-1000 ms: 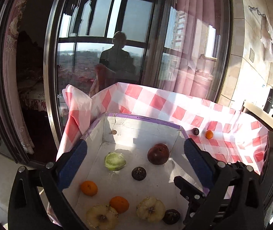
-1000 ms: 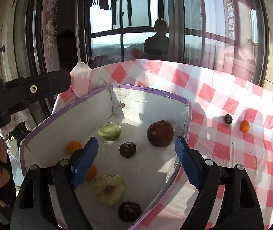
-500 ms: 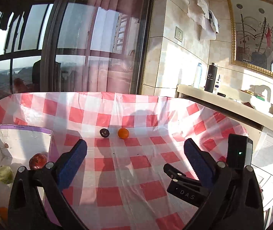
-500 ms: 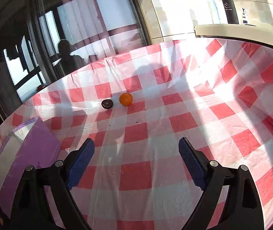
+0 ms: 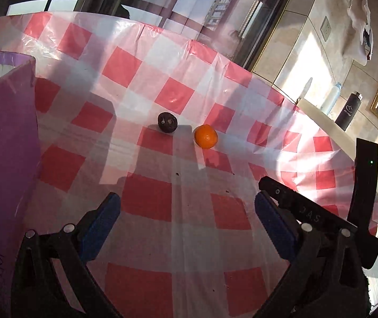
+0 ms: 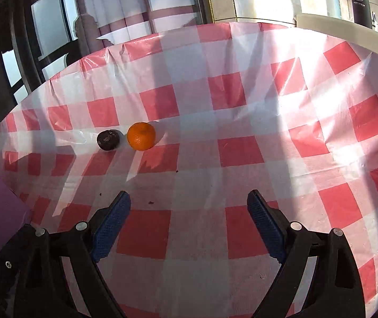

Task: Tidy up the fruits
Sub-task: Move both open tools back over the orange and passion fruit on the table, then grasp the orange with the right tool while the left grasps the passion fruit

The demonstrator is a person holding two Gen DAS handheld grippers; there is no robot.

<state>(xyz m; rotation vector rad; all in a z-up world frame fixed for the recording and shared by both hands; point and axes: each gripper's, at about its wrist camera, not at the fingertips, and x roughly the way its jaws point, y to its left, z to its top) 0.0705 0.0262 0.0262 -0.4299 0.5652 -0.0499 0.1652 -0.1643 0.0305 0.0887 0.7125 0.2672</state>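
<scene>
Fruit on the counter (image 5: pixel 189 238): 2 pieces, an orange mandarin (image 5: pixel 205 136) and a dark round fruit (image 5: pixel 167 122), lying near each other on the red-and-white checked plastic cloth (image 6: pixel 242 100).

Left gripper (image 5: pixel 187 218): fingers (image 5: pixel 101 220) spread wide, holding nothing. Both fruits lie well ahead of the tips; the dark fruit sits left of the centre line between them, the mandarin just right of it.

Right gripper (image 6: pixel 189 213): fingers (image 6: pixel 264 220) also wide apart and empty. From this view the 2 fruits sit ahead and off to the left, almost touching, the mandarin roughly in line with the left finger.

Purple box (image 5: pixel 5 159) stands at the left edge of the cloth, apart from both fruits. 2 bottles (image 5: pixel 348 107) stand on a ledge beyond.
</scene>
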